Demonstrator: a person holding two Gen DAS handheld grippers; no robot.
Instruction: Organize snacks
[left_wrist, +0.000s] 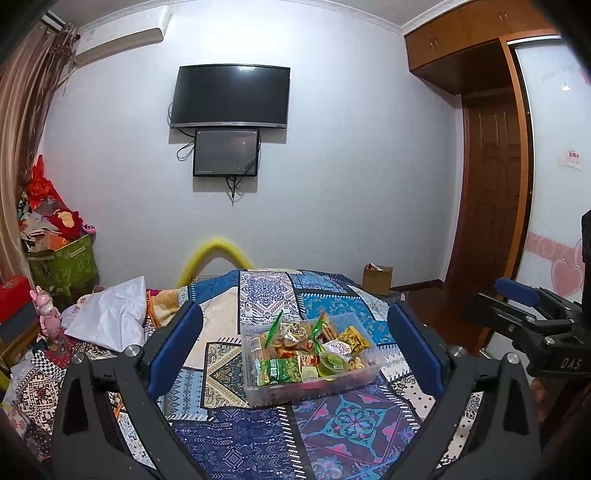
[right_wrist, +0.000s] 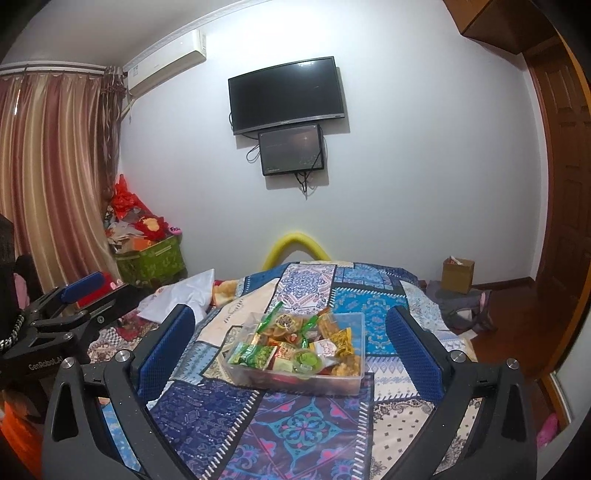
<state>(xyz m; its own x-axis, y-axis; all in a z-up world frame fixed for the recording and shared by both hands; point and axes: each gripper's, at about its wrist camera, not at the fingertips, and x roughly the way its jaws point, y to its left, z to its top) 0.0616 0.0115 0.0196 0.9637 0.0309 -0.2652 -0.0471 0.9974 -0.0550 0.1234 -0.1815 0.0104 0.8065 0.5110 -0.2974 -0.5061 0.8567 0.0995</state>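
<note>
So the snacks (left_wrist: 303, 347) are all sitting in the clear bin (left_wrist: 314, 391), which is on the bed (left_wrist: 229, 443) right in front of you, roughly centred between both grippers. No loose packets on the quilt that I can spot. That fits either a full bin waiting to be sorted out, or everything already tidied into it, can't say which from here.

Your left gripper (left_wrist: 295, 354) has its jaws spread wide with nothing in them, same for the right gripper (right_wrist: 291, 350). Both hang above the quilt, short of the bin, not touching anything.

If you do go for a packet: the stuff is piled loose and crinkly, so pick one lying on top, like the green bag (right_wrist: 258, 355) at the near-left corner, and pinch it by an edge. The green cup (right_wrist: 306, 360) looks squishy, go gentle. The bin's light, it might slide, so steady it with the other gripper.
</note>
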